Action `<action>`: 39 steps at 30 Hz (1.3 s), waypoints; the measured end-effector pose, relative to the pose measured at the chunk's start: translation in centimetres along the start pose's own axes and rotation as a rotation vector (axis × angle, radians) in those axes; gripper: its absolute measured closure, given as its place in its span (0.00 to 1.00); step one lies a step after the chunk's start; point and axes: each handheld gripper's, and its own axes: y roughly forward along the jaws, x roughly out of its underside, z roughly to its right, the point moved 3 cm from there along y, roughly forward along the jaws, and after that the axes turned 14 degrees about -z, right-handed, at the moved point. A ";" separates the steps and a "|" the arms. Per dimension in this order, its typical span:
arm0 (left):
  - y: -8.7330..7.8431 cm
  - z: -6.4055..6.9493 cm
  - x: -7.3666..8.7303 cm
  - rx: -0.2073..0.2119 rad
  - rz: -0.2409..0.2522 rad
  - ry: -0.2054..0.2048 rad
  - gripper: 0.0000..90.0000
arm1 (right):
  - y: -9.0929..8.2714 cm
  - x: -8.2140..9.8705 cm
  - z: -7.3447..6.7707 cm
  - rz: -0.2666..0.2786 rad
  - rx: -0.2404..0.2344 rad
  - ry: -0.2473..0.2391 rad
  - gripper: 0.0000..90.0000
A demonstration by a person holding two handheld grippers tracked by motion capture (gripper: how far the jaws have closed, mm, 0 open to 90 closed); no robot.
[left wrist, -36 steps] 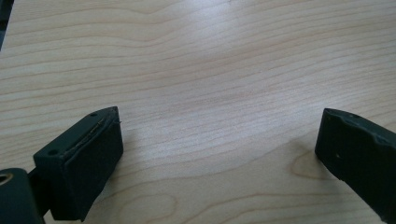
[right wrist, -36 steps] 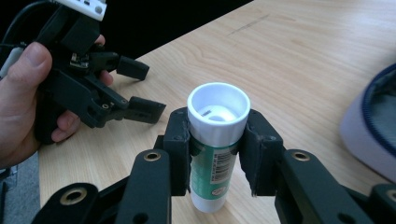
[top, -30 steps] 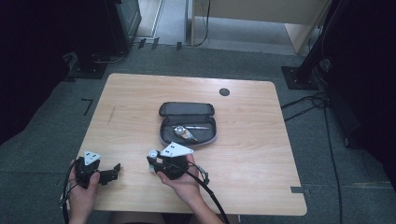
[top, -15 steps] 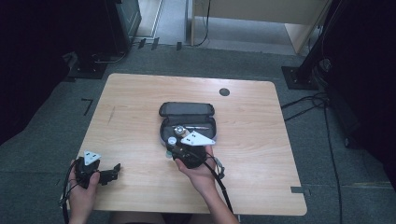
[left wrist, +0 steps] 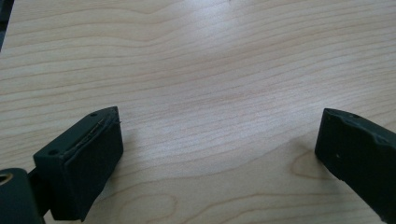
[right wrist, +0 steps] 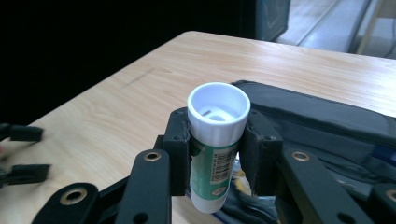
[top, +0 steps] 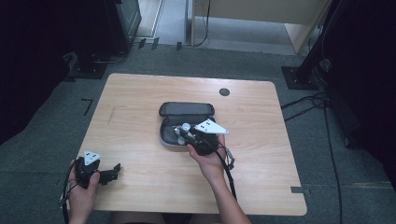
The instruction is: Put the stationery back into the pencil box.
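My right gripper (right wrist: 216, 154) is shut on a white glue stick (right wrist: 216, 144) with a green label, held upright with its hollow end up. In the high view the right gripper (top: 183, 132) holds the glue stick (top: 185, 127) over the open black pencil case (top: 187, 110) at the table's middle. The case (right wrist: 322, 121) lies just behind and to the right of the stick, with items inside. My left gripper (top: 113, 171) rests near the table's front left corner, and its jaws stand wide open over bare wood (left wrist: 219, 93) with nothing between them.
The wooden table (top: 140, 98) has a round black cable port (top: 224, 92) at the back right. Black equipment stands and cables sit on the grey floor around the table. A cable trails from the right gripper along the forearm.
My right gripper has carried the glue stick away from the front edge, rightward and up, to above the open case. The left gripper has stayed in place.
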 end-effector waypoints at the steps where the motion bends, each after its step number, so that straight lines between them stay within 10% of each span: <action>1: 0.0 0.0 0.0 0.002 0.000 -0.003 0.01 | 0.1 0.0 0.3 -0.001 0.007 0.007 0.73; 19: 0.0 0.0 0.0 0.002 -0.003 0.000 0.01 | 0.8 0.3 5.1 -0.018 0.143 0.074 0.73; 39: 0.0 0.1 0.0 0.006 -0.003 0.008 0.01 | 1.5 2.0 7.0 -0.076 0.286 0.052 0.73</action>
